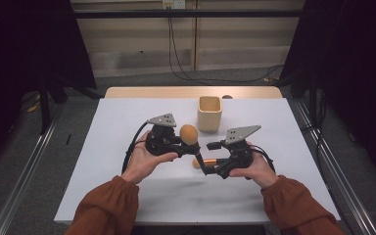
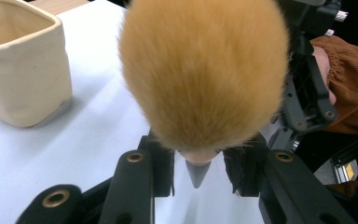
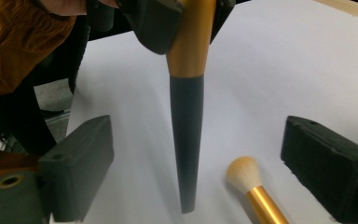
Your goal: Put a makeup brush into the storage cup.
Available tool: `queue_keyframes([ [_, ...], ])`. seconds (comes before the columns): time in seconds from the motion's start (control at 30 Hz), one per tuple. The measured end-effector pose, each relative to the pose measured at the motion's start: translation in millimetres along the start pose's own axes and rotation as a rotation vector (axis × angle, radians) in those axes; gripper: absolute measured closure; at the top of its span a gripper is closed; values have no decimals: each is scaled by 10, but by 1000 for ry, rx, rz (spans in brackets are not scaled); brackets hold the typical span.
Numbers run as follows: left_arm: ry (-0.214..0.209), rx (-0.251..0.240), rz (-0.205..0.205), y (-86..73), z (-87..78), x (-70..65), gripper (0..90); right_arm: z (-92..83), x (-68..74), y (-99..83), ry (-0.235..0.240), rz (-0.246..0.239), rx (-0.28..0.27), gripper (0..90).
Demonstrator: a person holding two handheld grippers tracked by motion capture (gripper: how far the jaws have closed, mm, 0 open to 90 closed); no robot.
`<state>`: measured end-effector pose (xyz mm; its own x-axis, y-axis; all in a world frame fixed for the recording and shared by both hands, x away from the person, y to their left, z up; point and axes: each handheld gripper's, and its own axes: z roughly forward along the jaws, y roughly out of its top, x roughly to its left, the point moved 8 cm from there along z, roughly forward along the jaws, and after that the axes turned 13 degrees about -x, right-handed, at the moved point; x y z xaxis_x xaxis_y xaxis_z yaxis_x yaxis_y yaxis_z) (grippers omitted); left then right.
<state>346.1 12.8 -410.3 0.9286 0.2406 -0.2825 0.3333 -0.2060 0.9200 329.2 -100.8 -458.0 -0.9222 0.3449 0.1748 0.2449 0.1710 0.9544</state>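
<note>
On the white table (image 1: 127,161), the left gripper (image 1: 178,143) clamps a brush (image 1: 189,134); the right gripper (image 1: 210,156) gapes.

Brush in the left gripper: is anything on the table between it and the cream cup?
Nothing visible is. The brush, clamped in the left gripper, has bare white table between it and the cream cup. A second brush lies nearer the person, under the right gripper, off that line.

Left tongs (image 1: 178,142) clamped; right tongs (image 1: 210,156) spread wide.
</note>
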Motion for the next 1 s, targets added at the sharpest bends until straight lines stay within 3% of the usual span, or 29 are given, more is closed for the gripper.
queue_keyframes([
  [0.13, -3, 3, 3, 4, 18, -11, 661, 41, 12, 37, 1, -20, -5, 267],
  [0.67, -9, 13, 24, -33, 82, -27, 661, 138, 17, 58, 53, 33, -6, 736],
  [1.0, -19, -30, 46, -42, 74, -25, 655, 139, 39, 66, 45, 10, -11, 751],
])
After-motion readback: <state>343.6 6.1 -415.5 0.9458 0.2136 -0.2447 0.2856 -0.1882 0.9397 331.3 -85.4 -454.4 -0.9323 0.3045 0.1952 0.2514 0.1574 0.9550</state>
